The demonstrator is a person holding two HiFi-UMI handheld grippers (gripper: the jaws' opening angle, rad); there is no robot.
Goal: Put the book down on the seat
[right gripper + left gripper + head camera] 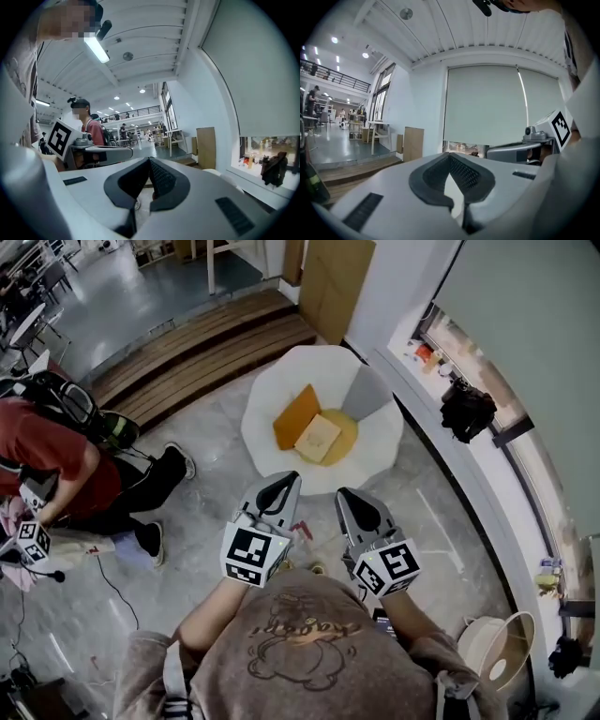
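A white shell-shaped chair (272,399) stands ahead of me, with a yellow seat cushion (347,432). On the seat lies a pale beige book (318,438). An orange book (296,416) leans beside it toward the chair's back. My left gripper (291,476) (450,157) and right gripper (343,493) (150,160) are held side by side near my chest, short of the chair and pointing toward it. Both are shut, with nothing between the pads. Neither touches a book.
A person in a red shirt (47,465) crouches at the left with a backpack. Wooden steps (197,352) run behind the chair. A black bag (466,411) sits on the window ledge at the right. A round white object (497,648) is on the floor at the lower right.
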